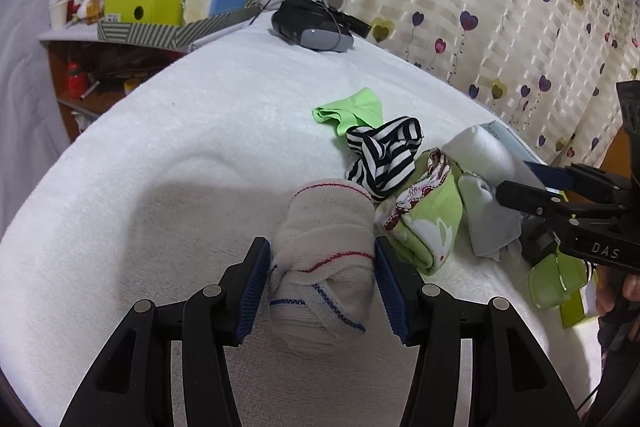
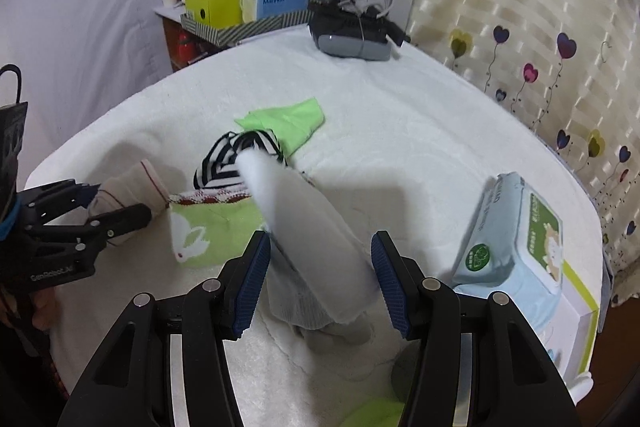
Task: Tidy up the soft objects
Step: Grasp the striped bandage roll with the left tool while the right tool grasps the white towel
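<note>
Our left gripper (image 1: pixel 322 283) hugs the rolled sock (image 1: pixel 324 267); our right gripper (image 2: pixel 320 279) hugs a white bundle (image 2: pixel 308 235), its bottom hidden

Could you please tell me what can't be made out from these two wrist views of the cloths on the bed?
- Grey cloth, right view: its near end is hidden behind the right hand-held gripper; whether the pads press it is unclear.
- Green item, left view: partly hidden by the right hand-held gripper, so its kind is unclear.
- Wipes pack, right view: label print too small.
- Striped cloth, right view: partly covered by the grey cloth.
</note>
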`<state>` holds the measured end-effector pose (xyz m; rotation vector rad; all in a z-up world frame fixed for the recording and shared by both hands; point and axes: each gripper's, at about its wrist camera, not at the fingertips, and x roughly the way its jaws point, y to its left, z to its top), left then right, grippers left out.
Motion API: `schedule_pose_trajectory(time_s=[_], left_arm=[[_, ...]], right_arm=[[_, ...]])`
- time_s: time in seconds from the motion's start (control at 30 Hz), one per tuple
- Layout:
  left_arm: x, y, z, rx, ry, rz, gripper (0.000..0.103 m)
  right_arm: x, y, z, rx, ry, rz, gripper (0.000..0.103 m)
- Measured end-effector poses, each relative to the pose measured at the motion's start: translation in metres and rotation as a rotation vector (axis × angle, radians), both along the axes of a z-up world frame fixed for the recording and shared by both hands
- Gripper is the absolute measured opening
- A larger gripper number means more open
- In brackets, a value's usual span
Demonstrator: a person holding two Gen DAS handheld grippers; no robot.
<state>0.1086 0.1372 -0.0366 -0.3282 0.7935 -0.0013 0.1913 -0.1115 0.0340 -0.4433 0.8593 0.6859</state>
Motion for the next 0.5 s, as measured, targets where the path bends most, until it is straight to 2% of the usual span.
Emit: schedule_pose_trajectory(time_s=[0.23,0.5], left_arm=[[-0.002,-0.001,0.001,-0.002,-0.01,-0.007,0.046],[-0.012,0.0,0.013,0.023,-0.06,0.016,0.045]], right_arm=[[-0.003,-0.008,0.006,0.043,-0.013,-0.026,0.021],[-0.018,-0.016,0.023,0.097,-0.058,-0.029,0.02]])
